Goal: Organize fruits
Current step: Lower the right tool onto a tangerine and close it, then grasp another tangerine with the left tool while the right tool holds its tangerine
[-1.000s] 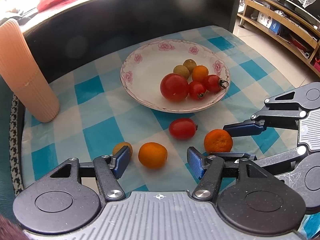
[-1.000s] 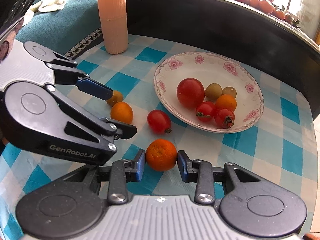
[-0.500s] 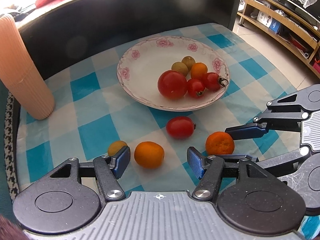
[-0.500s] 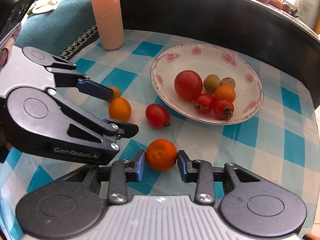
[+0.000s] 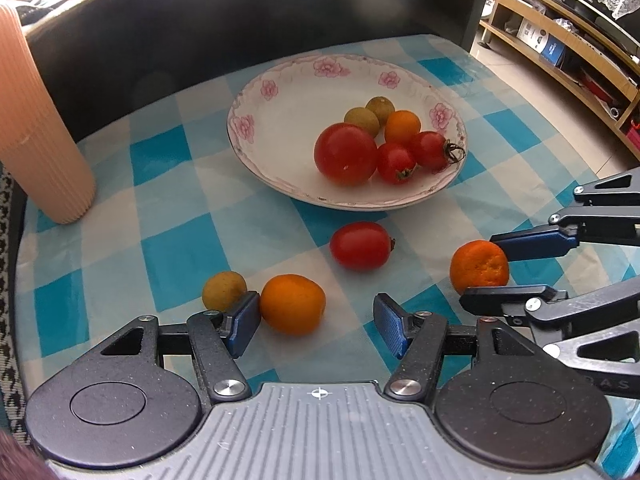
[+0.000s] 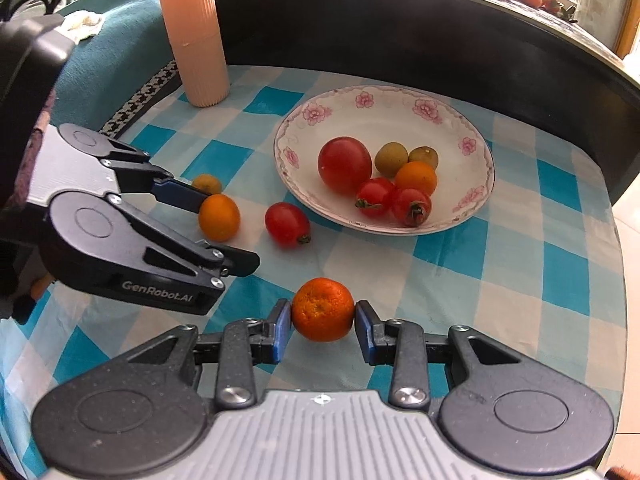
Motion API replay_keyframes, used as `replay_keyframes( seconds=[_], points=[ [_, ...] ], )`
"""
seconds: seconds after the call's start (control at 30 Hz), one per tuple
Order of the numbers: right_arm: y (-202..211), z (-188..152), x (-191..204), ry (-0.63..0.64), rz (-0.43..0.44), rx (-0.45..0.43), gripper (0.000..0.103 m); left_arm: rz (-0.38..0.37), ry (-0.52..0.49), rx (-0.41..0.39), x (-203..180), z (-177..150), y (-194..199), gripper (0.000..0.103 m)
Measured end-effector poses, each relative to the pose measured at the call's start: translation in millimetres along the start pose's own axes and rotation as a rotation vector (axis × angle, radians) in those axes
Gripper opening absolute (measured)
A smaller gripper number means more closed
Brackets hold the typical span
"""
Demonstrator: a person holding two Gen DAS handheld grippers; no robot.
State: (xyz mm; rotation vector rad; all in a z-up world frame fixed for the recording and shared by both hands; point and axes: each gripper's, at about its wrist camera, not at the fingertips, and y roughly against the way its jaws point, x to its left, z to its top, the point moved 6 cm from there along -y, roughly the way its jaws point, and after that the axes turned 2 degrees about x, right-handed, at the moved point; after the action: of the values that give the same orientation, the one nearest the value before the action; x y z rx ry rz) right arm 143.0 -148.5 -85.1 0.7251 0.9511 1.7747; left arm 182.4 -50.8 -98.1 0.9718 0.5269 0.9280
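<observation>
A white flowered plate (image 5: pixel 280 120) (image 6: pixel 400 120) holds tomatoes, a small orange and two green-yellow fruits. On the checked cloth in front of it lie a red tomato (image 5: pixel 360 246) (image 6: pixel 286 224), a smooth orange (image 5: pixel 292 304) (image 6: pixel 219 216) and a small yellow fruit (image 5: pixel 223 290) (image 6: pixel 206 183). My right gripper (image 6: pixel 323 320) (image 5: pixel 484 272) is shut on a rough mandarin (image 6: pixel 323 309) (image 5: pixel 479 267), pads pressed on both sides. My left gripper (image 5: pixel 318 320) (image 6: pixel 212 228) is open, and the smooth orange sits just inside its left finger.
A ribbed peach cylinder (image 5: pixel 36 128) (image 6: pixel 194 32) stands at the cloth's left back. A dark curved wall (image 5: pixel 240 20) rises behind the plate. The table's right edge drops to the floor, with wooden shelves (image 5: pixel 560 52) beyond.
Both cameras have drawn back and up a little from the plate. The right gripper keeps the mandarin. The smooth orange now lies closer to the left gripper's left finger.
</observation>
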Motion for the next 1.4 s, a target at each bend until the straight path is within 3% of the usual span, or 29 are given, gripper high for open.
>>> replay_keyframes(
  seconds=[0.13,0.2,0.27,0.37,0.9,1.4],
  points=[
    [-0.1,1.7,-1.8,-0.005,0.003,-0.003,0.05,0.001,0.007,-0.006,1.7,0.3,-2.9,0.068],
    [0.8,3.3,-3.3,-0.009,0.003,-0.008,0.05,0.007,0.014,-0.012,2.8,1.2,-2.5,0.063],
    [2.6,4.9,-4.5,-0.012,0.002,-0.015,0.05,0.01,0.02,-0.02,3.6,2.3,-0.6,0.051],
    [5.8,6.6,-5.5,-0.01,-0.003,-0.026,0.05,0.015,0.022,-0.024,2.7,1.2,4.0,0.048],
    [-8.3,-3.2,-5.6,0.014,-0.026,0.01,0.05,0.029,-0.005,-0.024,-4.5,-7.8,3.0,0.049],
    [11.1,6.9,-2.4,0.014,-0.043,-0.047,0.049,0.01,-0.011,-0.037,-10.0,-7.8,16.2,0.041]
  ],
)
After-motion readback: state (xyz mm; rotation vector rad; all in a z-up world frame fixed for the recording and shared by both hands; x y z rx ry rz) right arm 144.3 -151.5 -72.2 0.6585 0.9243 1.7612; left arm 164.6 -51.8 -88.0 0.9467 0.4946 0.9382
